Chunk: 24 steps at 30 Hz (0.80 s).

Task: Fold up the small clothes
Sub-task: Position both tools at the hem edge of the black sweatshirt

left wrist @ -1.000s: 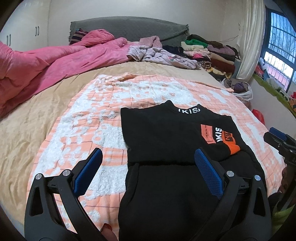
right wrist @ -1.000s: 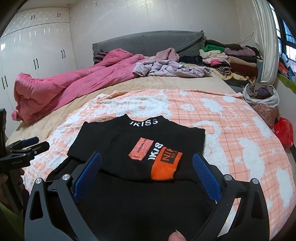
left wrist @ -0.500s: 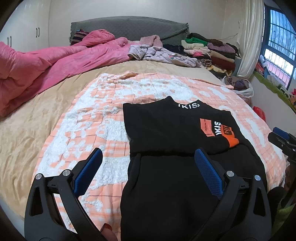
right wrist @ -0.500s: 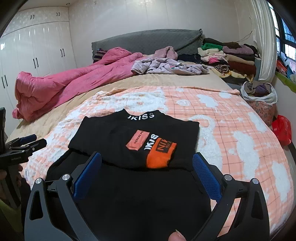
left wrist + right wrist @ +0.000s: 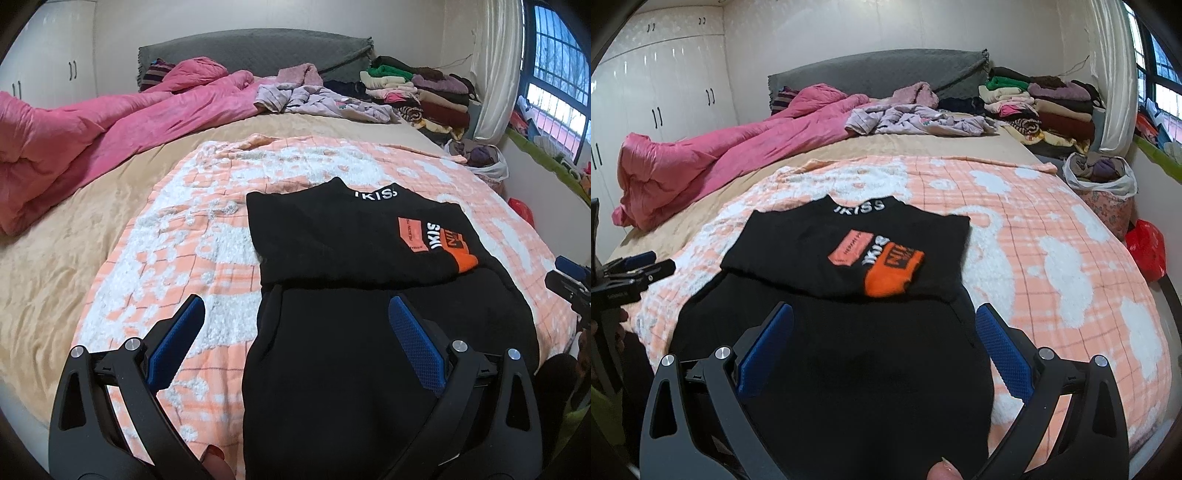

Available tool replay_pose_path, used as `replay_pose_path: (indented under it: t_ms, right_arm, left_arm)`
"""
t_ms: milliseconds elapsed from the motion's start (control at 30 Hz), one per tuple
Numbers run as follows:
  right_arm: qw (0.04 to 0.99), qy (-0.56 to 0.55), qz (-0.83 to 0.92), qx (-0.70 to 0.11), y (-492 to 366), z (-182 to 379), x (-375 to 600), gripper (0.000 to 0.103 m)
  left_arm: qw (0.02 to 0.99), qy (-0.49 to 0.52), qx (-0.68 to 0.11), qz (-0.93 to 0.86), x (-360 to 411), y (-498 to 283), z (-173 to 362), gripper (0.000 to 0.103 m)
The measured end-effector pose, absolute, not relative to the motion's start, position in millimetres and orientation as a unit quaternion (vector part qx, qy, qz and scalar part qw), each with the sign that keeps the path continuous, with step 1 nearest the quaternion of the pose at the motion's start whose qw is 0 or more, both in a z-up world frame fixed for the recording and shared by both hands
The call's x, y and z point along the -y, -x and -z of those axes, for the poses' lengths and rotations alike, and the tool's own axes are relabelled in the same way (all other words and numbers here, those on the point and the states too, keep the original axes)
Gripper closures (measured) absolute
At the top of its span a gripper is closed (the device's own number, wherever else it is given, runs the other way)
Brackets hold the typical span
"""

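A black sweater [image 5: 351, 266] [image 5: 849, 273] with white collar lettering and an orange patch lies on the peach-and-white blanket [image 5: 192, 236] [image 5: 1052, 258]. Its top part is folded down over the lower body. My left gripper [image 5: 295, 314] hangs open above the sweater's near left edge, holding nothing. My right gripper [image 5: 884, 325] hangs open above the lower body of the sweater, also holding nothing. Each gripper shows at the side of the other's view: the right one [image 5: 569, 277] and the left one [image 5: 631, 269].
A crumpled pink duvet [image 5: 92, 129] [image 5: 701, 162] lies at the left of the bed. Loose pale clothes [image 5: 317, 99] and a stack of folded clothes [image 5: 1045, 107] sit near the grey headboard [image 5: 879, 74]. A bag of clothes [image 5: 1104, 184] and a red bag [image 5: 1148, 247] stand by the bed's right side.
Both grippers have drawn back toward the near edge of the bed, so the sweater sits farther off in both views. The sweater has not moved and both grippers stay open.
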State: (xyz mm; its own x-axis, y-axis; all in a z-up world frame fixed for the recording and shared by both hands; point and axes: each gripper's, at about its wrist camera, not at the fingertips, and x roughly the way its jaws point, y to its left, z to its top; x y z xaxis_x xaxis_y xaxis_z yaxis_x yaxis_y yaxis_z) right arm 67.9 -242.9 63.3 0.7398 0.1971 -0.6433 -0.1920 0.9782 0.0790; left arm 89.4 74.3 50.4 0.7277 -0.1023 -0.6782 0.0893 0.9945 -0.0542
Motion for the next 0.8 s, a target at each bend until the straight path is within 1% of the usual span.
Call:
replay_pose_path:
  t_ms: [533,800]
  right_arm:
    - [0.926,0.003,-0.093,-0.366,-48,-48,258,0.005]
    - [0.913,0.005,-0.088,-0.397,-39,-29,270,0.005]
  left_arm:
    - [0.922,0.008,-0.384,0.042,-84,-73,-40,0.01]
    - [0.912,0.019,-0.408,0.031,-98,-67,-25,0.01]
